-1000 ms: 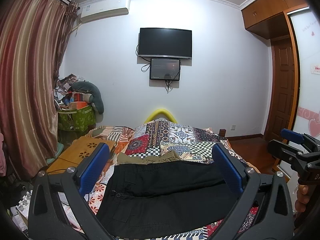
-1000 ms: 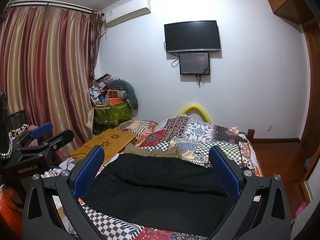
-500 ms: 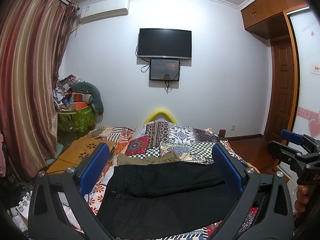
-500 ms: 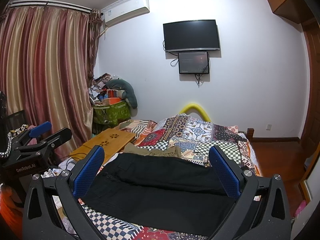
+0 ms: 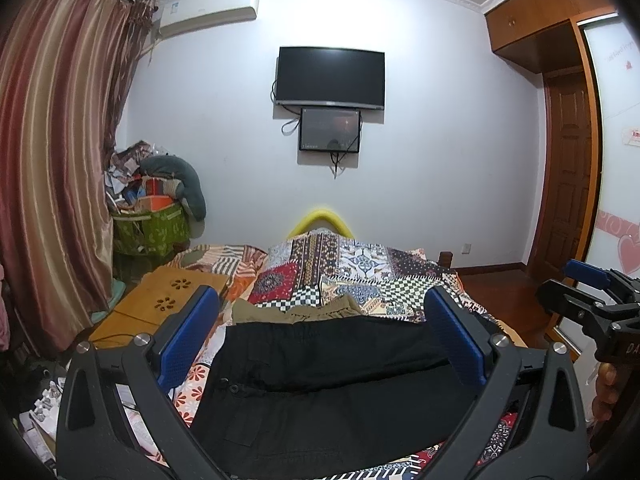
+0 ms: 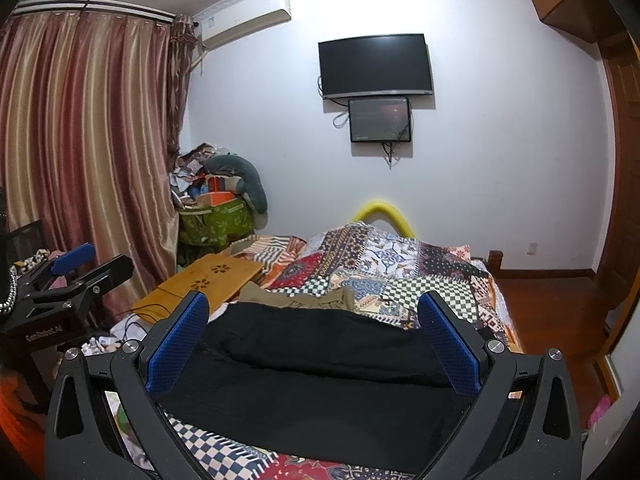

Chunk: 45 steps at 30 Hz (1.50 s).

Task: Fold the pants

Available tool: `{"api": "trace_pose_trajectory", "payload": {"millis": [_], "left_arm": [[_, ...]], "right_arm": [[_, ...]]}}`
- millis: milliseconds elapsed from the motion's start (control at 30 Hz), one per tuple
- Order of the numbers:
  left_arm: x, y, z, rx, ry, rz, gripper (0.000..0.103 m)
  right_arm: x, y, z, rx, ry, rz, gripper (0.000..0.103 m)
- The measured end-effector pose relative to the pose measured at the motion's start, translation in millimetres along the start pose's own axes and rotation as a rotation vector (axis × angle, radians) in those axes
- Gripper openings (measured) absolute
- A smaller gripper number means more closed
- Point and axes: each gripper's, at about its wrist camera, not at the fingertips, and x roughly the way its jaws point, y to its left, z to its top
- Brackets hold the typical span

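The black pants [image 5: 320, 384] are laid flat on the bed [image 5: 360, 272], and the fingers of the left gripper [image 5: 320, 344] and right gripper [image 6: 316, 344] are held wide above them.

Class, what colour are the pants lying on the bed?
Black pants, clearest in the left wrist view.
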Motion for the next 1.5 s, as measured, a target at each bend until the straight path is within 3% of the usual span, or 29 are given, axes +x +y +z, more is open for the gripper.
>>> {"api": "trace_pose_trajectory", "payload": {"millis": [300,533,900,1367,1500], "left_arm": [[64,19,-12,-0.015,0.089,0.018,0.103],[138,47,-25,-0.012,0.199,0.055,0.103],[253,97,-54,0.016,0.326,0.162,0.103],[391,166,-118,-0.064,0.624,0.203,0.103],[420,181,-137,-0.123,0.713,0.19,0.089]], "right_arm": [[36,-36,-15,0.01,0.096,-0.099,0.103],[86,-82,-38,-0.013,0.229,-0.194,0.103],[135,-165,-62,0.063,0.392,-0.299,0.103],[183,-293,-84,0.242,0.491,-0.483,0.102],[205,-321,-91,0.302,0.517,-0.468,0.098]]}}
